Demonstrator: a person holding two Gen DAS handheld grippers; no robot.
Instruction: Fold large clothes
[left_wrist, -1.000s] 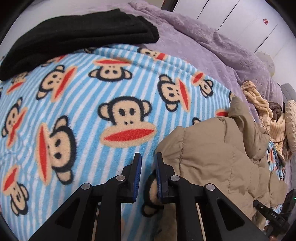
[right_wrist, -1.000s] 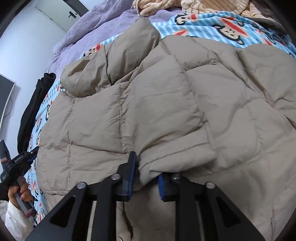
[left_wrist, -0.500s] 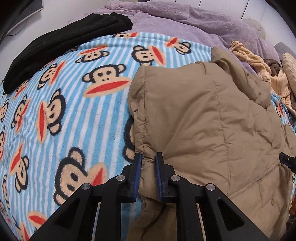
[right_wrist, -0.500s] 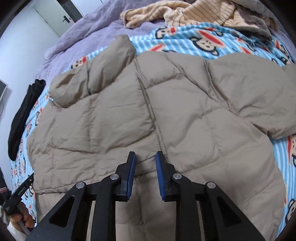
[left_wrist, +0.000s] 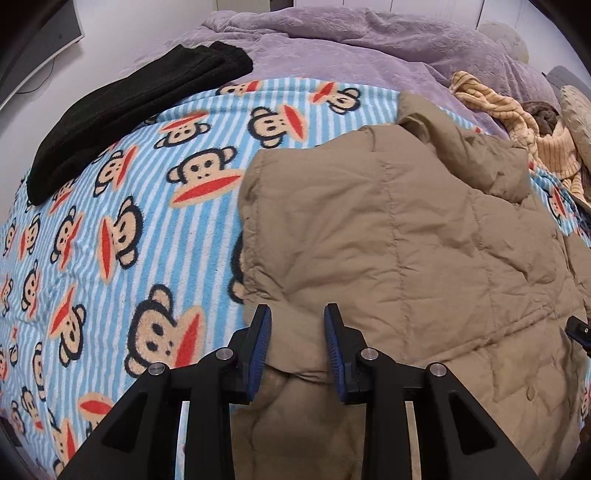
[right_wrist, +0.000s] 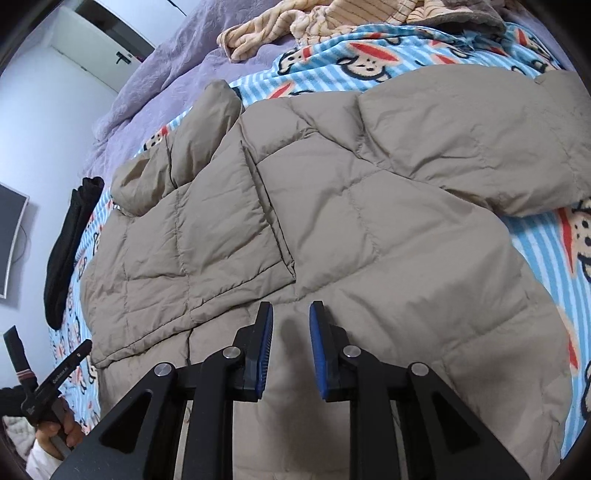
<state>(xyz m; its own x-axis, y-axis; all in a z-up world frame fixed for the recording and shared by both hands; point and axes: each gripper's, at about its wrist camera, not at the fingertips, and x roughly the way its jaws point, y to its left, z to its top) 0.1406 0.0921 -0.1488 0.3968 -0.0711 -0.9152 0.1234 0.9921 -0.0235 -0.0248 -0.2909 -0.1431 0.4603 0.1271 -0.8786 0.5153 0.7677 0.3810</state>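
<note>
A tan quilted puffer jacket (left_wrist: 406, 240) lies spread on a blue striped monkey-print blanket (left_wrist: 129, 221). My left gripper (left_wrist: 297, 347) is open just above the jacket's near left edge, and a puff of fabric sits loose under the gap. In the right wrist view one sleeve (right_wrist: 221, 229) lies folded across the jacket (right_wrist: 388, 258) body, while the other sleeve (right_wrist: 480, 129) stretches out to the right. Low over the jacket's near part, my right gripper (right_wrist: 291, 339) is narrowly open with nothing between its fingers.
A folded black garment (left_wrist: 129, 99) lies at the blanket's far left edge. A purple bedspread (left_wrist: 351, 40) covers the back of the bed, with a striped beige garment (left_wrist: 517, 122) heaped at the back right. A monitor (right_wrist: 9, 240) hangs on the wall at left.
My left gripper carried the jacket's edge over, then opened and let it go. My right gripper let go of the sleeve cuff, which now lies folded on the jacket.
</note>
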